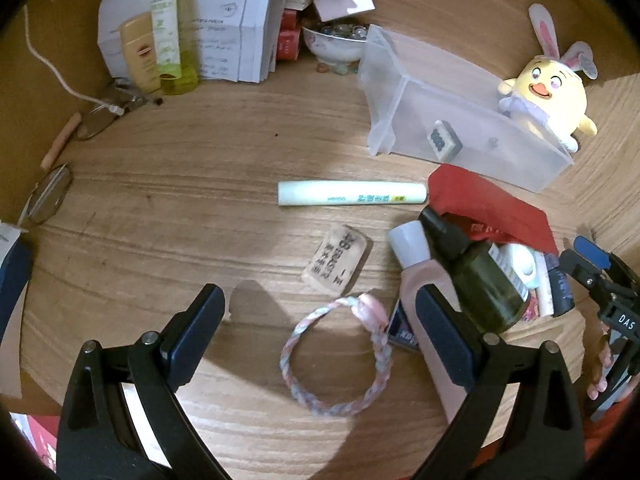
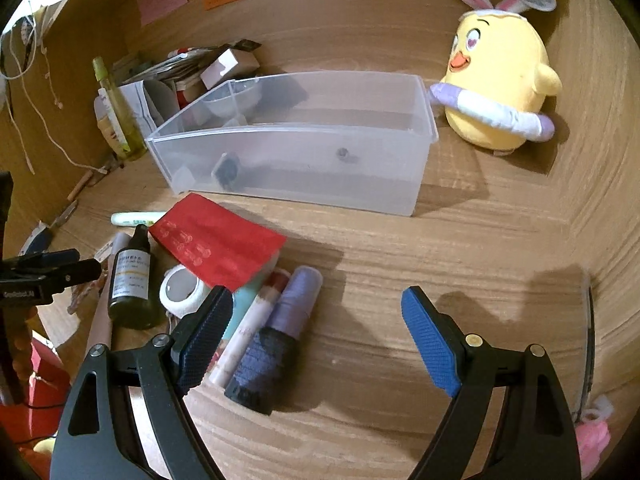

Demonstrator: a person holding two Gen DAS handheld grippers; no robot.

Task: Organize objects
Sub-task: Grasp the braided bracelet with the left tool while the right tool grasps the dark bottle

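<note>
A clear plastic bin [image 1: 480, 120] [image 2: 304, 168] stands on the wooden desk with a small black-and-white block [image 1: 443, 141] inside. My left gripper [image 1: 320, 320] is open, with a pink braided bracelet [image 1: 338, 356] lying between its fingers. An eraser [image 1: 338, 258] and a white tube [image 1: 352, 193] lie beyond. My right gripper [image 2: 318, 320] is open above bare desk, just right of a pile: purple-capped tube [image 2: 280, 332], dark green bottle [image 2: 130, 280] [image 1: 484, 280], red envelope [image 2: 218, 242] [image 1: 492, 208], white tape roll [image 2: 182, 290], pink bottle [image 1: 424, 280].
A yellow plush chick with bunny ears [image 2: 500, 92] [image 1: 548, 96] sits behind the bin. A bowl of marbles [image 1: 336, 42], papers and bottles [image 1: 164, 32] crowd the back left. Glasses [image 1: 52, 192] lie at the left. A pink fluffy item [image 2: 596, 436] is at the right edge.
</note>
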